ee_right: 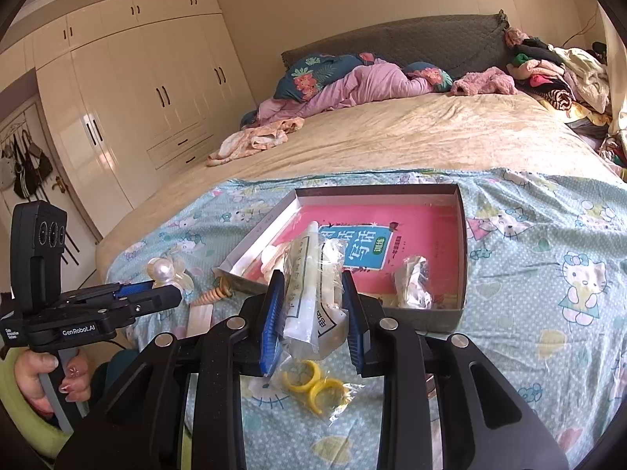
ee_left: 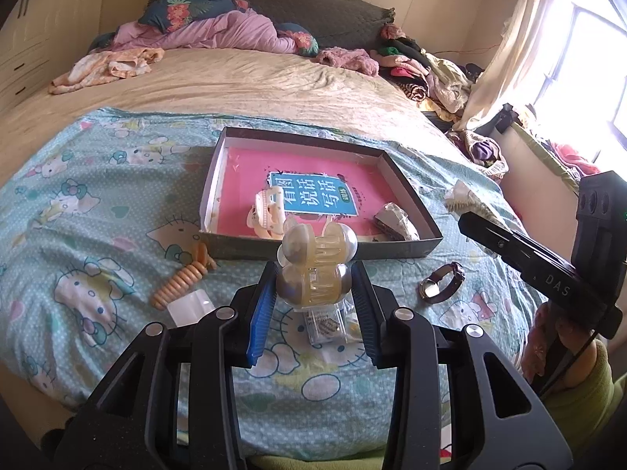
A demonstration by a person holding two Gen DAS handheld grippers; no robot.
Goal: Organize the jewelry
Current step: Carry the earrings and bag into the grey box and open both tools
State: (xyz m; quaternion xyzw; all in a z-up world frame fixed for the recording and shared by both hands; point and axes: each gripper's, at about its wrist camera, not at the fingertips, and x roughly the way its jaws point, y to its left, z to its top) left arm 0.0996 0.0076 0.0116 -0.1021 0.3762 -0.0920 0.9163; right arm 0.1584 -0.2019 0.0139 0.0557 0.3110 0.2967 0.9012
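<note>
Bed, tray, two held items: jewelry being carried to the box tray (ee_left: 411,199) on the bed (ee_left: 274,78).
Left hand-held gripper (ee_left: 313,278) is clamping the pearl hair claw (ee_left: 315,270); right hand-held gripper (ee_right: 313,305) is pinching a plastic packet (ee_right: 309,297). Best lowering each fully over the tray before releasing.

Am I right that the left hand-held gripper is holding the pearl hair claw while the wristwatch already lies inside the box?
Not quite: the wristwatch is not in the box; it lies on the bedsheet beside it, as the left wrist view shows. The left hand-held gripper does hold the pearl hair claw.
</note>
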